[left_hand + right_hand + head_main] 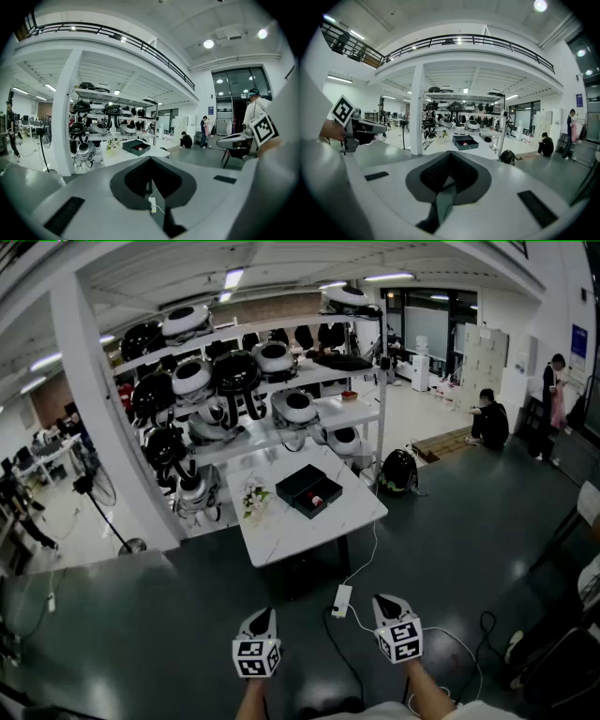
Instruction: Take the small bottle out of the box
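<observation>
Across the dark hall floor, well ahead of both pairs of jaws, the open box (309, 491) is seen on the white worktop (281, 535) with the small bottle (317, 501) apparently inside it, while the jaws of the left gripper (265, 614) and right gripper (384, 601) are held pressed together and empty, so the whole task is judged undone.

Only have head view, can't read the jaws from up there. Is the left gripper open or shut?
Observer: The left gripper is shut, tips meeting, nothing between them.
Operator: Right one?
Observer: The right gripper is shut too, and empty.
Operator: Does either point at the box?
Observer: Neither squarely. The box shows a little right of the right gripper's tips and a little left of the left gripper's.
</observation>
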The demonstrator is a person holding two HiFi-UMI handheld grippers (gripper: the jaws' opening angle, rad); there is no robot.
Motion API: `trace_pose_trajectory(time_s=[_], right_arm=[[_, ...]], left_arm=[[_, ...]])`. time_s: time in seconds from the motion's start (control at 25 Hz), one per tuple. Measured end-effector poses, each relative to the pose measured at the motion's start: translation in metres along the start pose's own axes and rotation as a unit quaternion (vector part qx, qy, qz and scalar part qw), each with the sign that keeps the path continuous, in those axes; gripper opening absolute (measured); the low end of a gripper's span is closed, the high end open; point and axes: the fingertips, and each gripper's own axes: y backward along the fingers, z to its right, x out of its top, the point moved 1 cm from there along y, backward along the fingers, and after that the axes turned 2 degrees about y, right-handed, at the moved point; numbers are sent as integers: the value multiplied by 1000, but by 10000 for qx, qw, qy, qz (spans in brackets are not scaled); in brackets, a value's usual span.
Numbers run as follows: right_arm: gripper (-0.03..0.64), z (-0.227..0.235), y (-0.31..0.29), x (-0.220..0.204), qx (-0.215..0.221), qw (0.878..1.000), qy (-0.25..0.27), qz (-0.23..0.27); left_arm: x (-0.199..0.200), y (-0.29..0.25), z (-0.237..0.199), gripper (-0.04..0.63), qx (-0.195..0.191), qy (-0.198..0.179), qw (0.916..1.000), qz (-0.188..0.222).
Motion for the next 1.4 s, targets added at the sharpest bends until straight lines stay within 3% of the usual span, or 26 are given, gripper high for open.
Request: trace_pose_trajectory(time_s=[0.36,1.4], right_arm=[[20,2,-5,-1,12,10000,-2,11],[21,63,-20,-25,383,9993,4,-38]], left_arm=[[-5,-6,7,18,5,-6,10000,-29],[-13,-55,64,18,216,-19,9997,-103]])
